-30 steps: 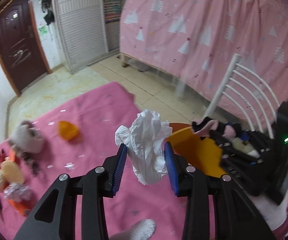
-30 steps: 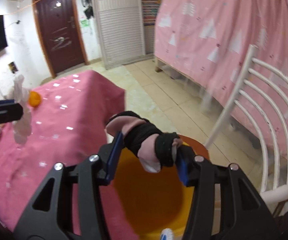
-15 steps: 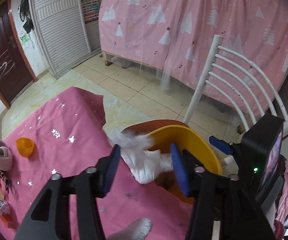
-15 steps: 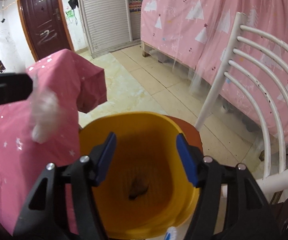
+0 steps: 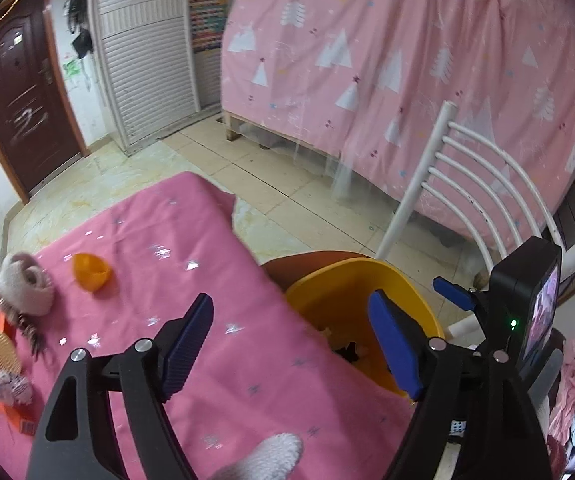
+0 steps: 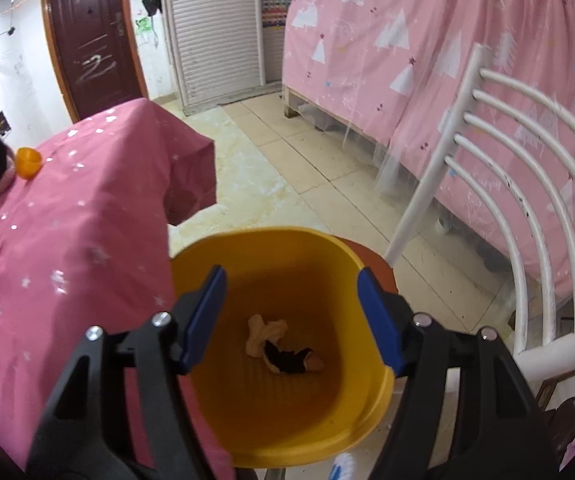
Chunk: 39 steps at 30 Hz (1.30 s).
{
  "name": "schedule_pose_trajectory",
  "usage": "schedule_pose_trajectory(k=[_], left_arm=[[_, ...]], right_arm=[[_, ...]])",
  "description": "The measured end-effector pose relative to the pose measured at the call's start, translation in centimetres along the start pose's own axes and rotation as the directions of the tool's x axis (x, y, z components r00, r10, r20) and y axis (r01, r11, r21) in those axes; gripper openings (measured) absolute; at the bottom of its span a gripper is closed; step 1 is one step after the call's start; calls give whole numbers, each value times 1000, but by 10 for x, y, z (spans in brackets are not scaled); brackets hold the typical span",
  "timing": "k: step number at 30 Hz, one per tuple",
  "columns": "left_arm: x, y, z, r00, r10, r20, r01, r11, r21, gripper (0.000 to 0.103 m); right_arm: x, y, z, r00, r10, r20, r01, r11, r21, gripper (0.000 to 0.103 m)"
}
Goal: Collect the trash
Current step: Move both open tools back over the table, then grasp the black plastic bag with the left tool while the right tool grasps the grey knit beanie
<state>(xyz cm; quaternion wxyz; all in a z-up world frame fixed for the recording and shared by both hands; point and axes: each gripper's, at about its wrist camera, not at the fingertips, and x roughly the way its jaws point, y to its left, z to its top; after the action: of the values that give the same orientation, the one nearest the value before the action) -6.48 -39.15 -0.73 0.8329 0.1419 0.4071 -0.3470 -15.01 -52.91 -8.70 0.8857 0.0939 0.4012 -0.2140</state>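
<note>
hovering over the yellow bin (image 6: 287, 432) with the right gripper (image 6: 291, 312), jaws spread wide and holding nothing. lying at the bottom of the bin, a beige and black scrap (image 6: 283, 350). hanging above the pink table (image 5: 191, 360) edge with the left gripper (image 5: 291, 344), jaws also spread and empty. waiting at the far left of the table, more small things: an orange cup (image 5: 89, 271), a fluffy beige piece (image 5: 25, 289), a crumpled wrapper (image 5: 7, 386). risking a knock on the bin rim when pulling the right gripper back, since standing just beside the table edge. risking also taking a non-trash thing from that pile, being mixed closely together.
</note>
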Motion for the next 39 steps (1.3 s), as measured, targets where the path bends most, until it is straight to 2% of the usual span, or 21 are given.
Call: schedule_pose_trajectory(k=[3, 7, 11, 13, 17, 22, 29, 35, 39], left_arm=[[-12, 17, -5, 1000, 20, 16, -20, 999, -29, 75], [-29, 45, -11, 998, 58, 40, -56, 996, -66, 79], [-47, 82, -18, 993, 103, 60, -96, 990, -107, 81], [-56, 103, -21, 990, 127, 67, -117, 983, -138, 83], [-72, 147, -29, 981, 180, 77, -163, 967, -195, 84], [-92, 212, -46, 963, 261, 74, -232, 934, -273, 85], [-113, 295, -71, 926, 377, 39, -338, 869, -362, 85], [-119, 350, -91, 899, 438, -2, -402, 822, -403, 85], [-114, 378, -106, 886, 462, -39, -435, 798, -416, 86]], right_arm=[[-12, 15, 8, 1000, 5, 27, -5, 1000, -27, 65], [-29, 42, 20, 997, 27, 68, -22, 997, -74, 74], [-43, 82, 33, 992, 76, 100, -62, 989, -137, 75], [-47, 101, 38, 989, 104, 107, -86, 982, -168, 80], [-55, 154, 50, 982, 153, 112, -120, 960, -254, 81], [-58, 214, 58, 974, 202, 99, -157, 927, -339, 81], [-54, 294, 68, 963, 260, 70, -203, 873, -444, 81], [-47, 339, 79, 955, 288, 63, -223, 845, -486, 82], [-37, 360, 91, 955, 290, 67, -222, 843, -491, 85]])
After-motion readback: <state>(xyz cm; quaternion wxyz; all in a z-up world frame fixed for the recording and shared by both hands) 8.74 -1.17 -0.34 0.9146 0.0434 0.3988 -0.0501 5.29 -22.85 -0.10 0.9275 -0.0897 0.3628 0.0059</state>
